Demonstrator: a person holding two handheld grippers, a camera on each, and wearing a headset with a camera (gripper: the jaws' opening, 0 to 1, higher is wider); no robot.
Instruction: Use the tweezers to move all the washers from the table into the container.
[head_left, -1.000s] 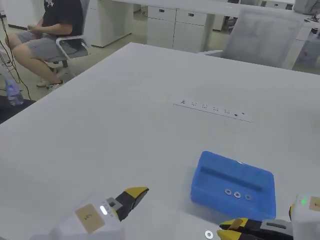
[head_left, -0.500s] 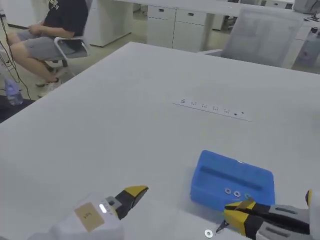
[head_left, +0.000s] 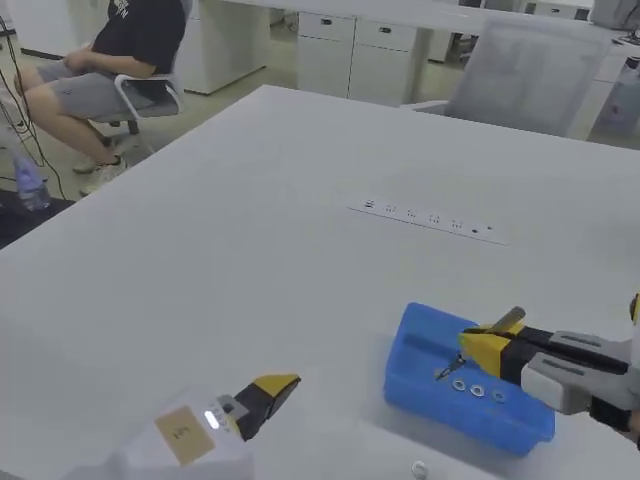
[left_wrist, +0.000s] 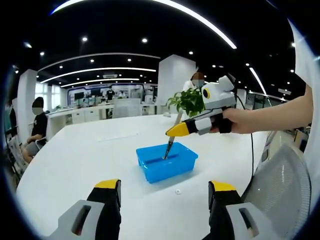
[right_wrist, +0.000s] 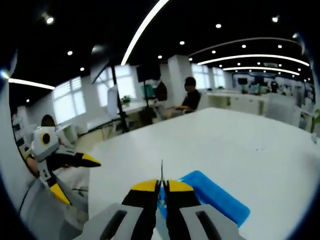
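A blue container (head_left: 520, 420) sits near the table's front edge with three washers (head_left: 477, 390) inside. One more washer (head_left: 419, 467) lies on the table just in front of it. My right gripper (head_left: 472, 351) hovers over the container, shut on thin tweezers (head_left: 447, 369) whose tips point down into it; I cannot tell whether the tips hold anything. In the left gripper view the tweezers (left_wrist: 169, 146) dip into the container (left_wrist: 175, 165), and the loose washer (left_wrist: 178, 191) lies nearer. My left gripper (head_left: 270, 390) rests low at the front left, its jaws open and empty (left_wrist: 164, 189).
A white power strip (head_left: 428, 220) lies flat on the table beyond the container. A person sits on a chair (head_left: 140, 95) at the far left, off the table. A grey chair (head_left: 535, 75) stands behind the table's far edge.
My right gripper has risen from beside the loose washer at the table's front and moved up over the container. The loose washer and the left gripper have stayed put.
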